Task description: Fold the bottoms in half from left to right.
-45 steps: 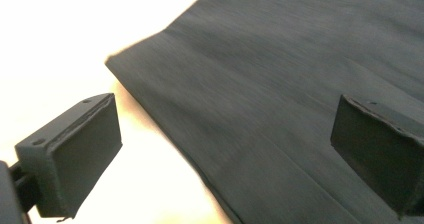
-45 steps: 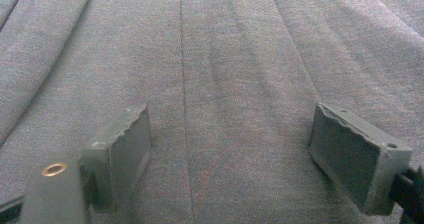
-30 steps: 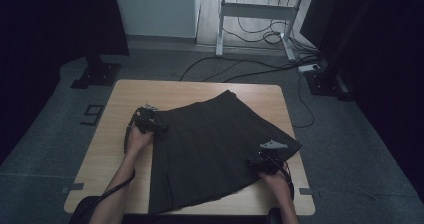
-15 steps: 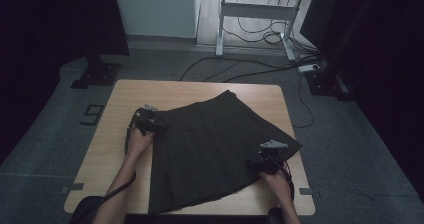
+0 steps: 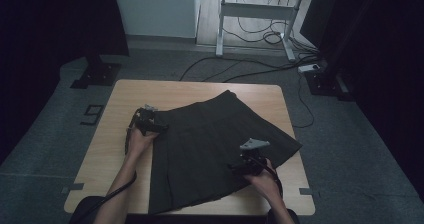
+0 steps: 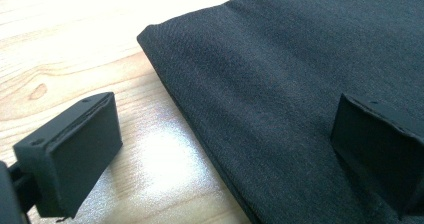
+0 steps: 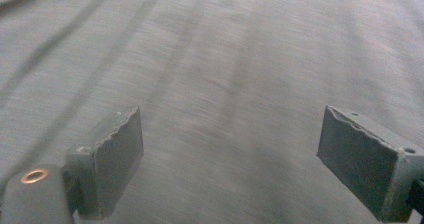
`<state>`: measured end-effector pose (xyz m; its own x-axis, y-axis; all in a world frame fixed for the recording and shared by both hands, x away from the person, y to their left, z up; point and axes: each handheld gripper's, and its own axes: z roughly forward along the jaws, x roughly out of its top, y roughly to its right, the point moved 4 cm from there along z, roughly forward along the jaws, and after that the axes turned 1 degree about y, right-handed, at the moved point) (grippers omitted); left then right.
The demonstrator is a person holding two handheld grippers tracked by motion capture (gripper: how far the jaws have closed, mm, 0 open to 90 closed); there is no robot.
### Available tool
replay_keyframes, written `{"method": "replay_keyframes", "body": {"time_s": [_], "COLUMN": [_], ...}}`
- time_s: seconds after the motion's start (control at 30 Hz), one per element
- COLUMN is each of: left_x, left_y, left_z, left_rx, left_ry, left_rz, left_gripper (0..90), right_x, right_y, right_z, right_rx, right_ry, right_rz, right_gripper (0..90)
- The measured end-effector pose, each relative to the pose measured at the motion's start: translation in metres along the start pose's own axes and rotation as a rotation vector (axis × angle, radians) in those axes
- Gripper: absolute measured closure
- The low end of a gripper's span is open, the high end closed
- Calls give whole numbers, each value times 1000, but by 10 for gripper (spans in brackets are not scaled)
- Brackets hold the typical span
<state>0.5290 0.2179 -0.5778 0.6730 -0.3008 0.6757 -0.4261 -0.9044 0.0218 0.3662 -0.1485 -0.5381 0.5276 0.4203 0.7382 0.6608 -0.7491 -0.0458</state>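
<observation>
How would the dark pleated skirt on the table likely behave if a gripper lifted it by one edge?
The skirt would probably droop: it lies flat, with soft folds. Its woven, matte surface suggests little slipping. It looks light, likely sliding across the smooth table.

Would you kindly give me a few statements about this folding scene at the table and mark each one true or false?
1. The dark pleated skirt lies on a light wooden table. True.
2. The left gripper is clamped shut on the skirt's waistband. False: its jaws stand wide apart, one over bare wood and one over the cloth.
3. The right gripper hangs over the skirt with open jaws. True.
4. The skirt is folded into a small square at the table's far left corner. False: it spreads over the middle and right of the table, its hem reaching the near edge.
5. Cables lie on the floor beyond the table. True.
</observation>
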Motion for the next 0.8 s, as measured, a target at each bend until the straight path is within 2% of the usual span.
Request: {"method": "replay_keyframes", "body": {"time_s": [0.13, 0.3, 0.33, 0.37, 0.4, 0.43, 0.47, 0.5, 0.7, 0.77, 0.8], "left_x": [0, 0, 0, 0, 0, 0, 0, 0, 0, 0, 0], "left_y": [0, 0, 0, 0, 0, 0, 0, 0, 0, 0, 0], "left_z": [0, 0, 0, 0, 0, 0, 0, 0, 0, 0, 0], "left_rx": [1, 2, 2, 3, 3, 3, 3, 3, 3, 3, 3], "left_ry": [1, 2, 3, 5, 5, 4, 4, 2, 2, 2, 2], "left_rz": [-1, -2, -2, -5, -5, -5, -5, -4, -5, -5, -5], "left_gripper": [0, 0, 0, 0, 0, 0, 0, 0, 0, 0, 0], "right_x": [8, 13, 15, 16, 16, 17, 17, 19, 21, 20, 20], "right_y": [-26, -63, -78, -84, -84, -97, -97, -112, -150, -162, -162], "right_z": [10, 25, 31, 34, 34, 38, 38, 42, 48, 50, 50], "right_rx": [79, 174, 211, 228, 228, 257, 257, 290, 381, 412, 412], "right_ry": [-3, -33, -44, -45, -45, -51, -51, -55, -73, -81, -81], "right_rz": [-41, -113, -141, -156, -156, -172, -172, -200, -277, -315, -315], "right_gripper": [98, 87, 87, 87, 87, 86, 86, 85, 86, 88, 88]}}
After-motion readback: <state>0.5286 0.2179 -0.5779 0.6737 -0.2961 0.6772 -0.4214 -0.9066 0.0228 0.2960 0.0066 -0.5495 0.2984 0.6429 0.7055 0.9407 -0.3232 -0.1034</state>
